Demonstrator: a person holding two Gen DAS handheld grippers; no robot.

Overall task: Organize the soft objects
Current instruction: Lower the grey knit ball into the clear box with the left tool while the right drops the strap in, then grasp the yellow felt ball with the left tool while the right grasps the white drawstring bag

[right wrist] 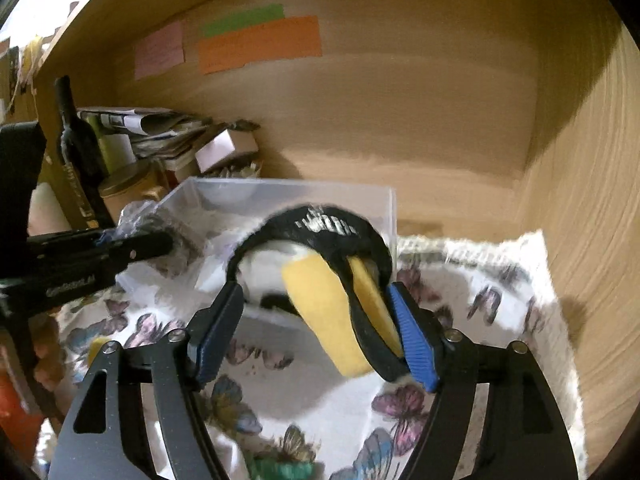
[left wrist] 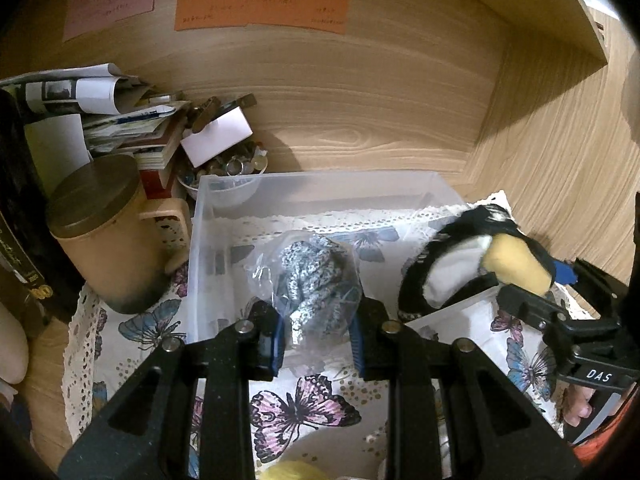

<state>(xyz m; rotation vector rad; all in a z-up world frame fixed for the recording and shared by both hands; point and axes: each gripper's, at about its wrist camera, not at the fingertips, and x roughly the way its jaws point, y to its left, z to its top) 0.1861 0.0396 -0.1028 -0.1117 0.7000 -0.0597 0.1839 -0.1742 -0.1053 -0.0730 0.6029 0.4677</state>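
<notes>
A clear plastic bin (left wrist: 208,248) stands on a butterfly-print cloth (left wrist: 304,404). My left gripper (left wrist: 318,336) is shut on a clear bag of grey knitted fabric (left wrist: 312,276) and holds it over the bin. My right gripper (right wrist: 316,332) has its jaws wide apart, and a black, white and yellow plush toy (right wrist: 320,304) leans on its right finger (right wrist: 412,340) at the bin's near right rim (right wrist: 390,216). The toy also shows in the left wrist view (left wrist: 476,260), with the right gripper (left wrist: 532,292) beside it.
A tan lidded jug (left wrist: 108,236) stands left of the bin, with a dark bottle (right wrist: 78,152), stacked papers (left wrist: 116,116) and a bowl of small items (left wrist: 224,172) behind. Wooden walls enclose the back and right. A yellow soft object (left wrist: 296,472) lies near the front edge.
</notes>
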